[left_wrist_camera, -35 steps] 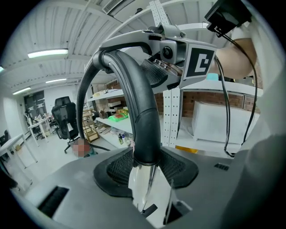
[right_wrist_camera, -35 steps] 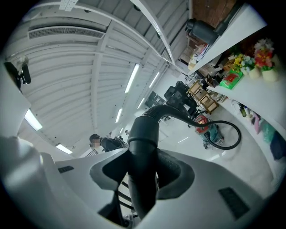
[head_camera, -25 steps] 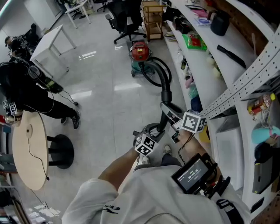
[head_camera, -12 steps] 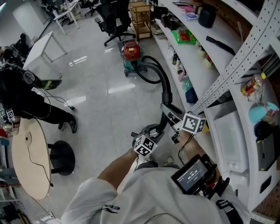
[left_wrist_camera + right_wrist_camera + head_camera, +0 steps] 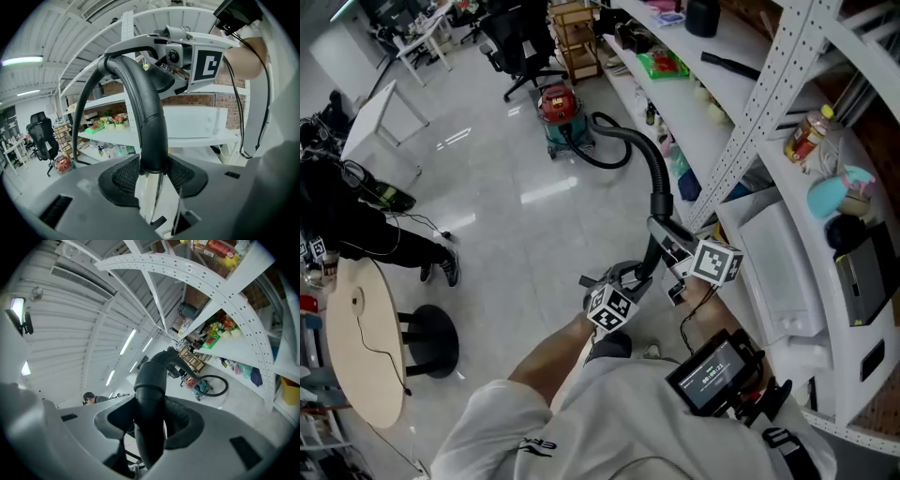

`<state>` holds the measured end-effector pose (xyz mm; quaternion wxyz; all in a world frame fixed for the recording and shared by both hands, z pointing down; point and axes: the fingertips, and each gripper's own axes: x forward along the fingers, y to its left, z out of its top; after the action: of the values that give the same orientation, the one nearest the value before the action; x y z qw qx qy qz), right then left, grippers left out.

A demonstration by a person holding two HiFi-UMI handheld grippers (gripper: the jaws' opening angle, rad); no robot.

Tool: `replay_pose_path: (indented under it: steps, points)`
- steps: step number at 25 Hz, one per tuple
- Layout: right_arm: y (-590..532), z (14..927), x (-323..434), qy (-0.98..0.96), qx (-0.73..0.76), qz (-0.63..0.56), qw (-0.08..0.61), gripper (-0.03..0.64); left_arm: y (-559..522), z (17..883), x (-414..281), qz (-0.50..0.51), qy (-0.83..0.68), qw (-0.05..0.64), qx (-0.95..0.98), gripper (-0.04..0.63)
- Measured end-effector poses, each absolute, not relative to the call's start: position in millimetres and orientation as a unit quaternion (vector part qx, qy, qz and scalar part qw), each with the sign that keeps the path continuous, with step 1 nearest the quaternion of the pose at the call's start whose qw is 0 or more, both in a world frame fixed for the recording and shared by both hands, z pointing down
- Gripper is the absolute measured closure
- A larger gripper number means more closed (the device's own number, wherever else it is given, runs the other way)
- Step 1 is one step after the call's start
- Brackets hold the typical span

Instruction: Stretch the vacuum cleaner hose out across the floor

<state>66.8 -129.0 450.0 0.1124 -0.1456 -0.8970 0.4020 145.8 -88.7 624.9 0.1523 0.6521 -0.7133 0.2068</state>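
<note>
Both left gripper [image 5: 152, 172] and right gripper [image 5: 150, 423] pinched tight on the black hose [image 5: 650, 161].

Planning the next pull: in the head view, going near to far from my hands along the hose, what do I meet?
Left gripper → right gripper → black hose → red vacuum cleaner → black office chair.

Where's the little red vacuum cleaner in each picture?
Head view: the vacuum cleaner is top centre, on the floor.
Left gripper view: tiny, at the lower left.
Right gripper view: small, right of centre.
Shared landmark: the black hose leads to it in all three.
</note>
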Motion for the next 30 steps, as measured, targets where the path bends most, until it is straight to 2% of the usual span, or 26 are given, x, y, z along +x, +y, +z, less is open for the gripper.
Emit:
replay_pose_path:
  steps: [16, 30]
  points:
    - [-186, 465, 224, -0.892, -0.078, 0.437, 0.08, 0.442, -124, 634, 304, 0.237, -0.648, 0.15, 0.708, 0.422]
    - [-171, 465, 297, -0.894, 0.051, 0.445, 0.009, 0.442, -89, 632, 352, 0.258, -0.546, 0.103, 0.791, 0.422]
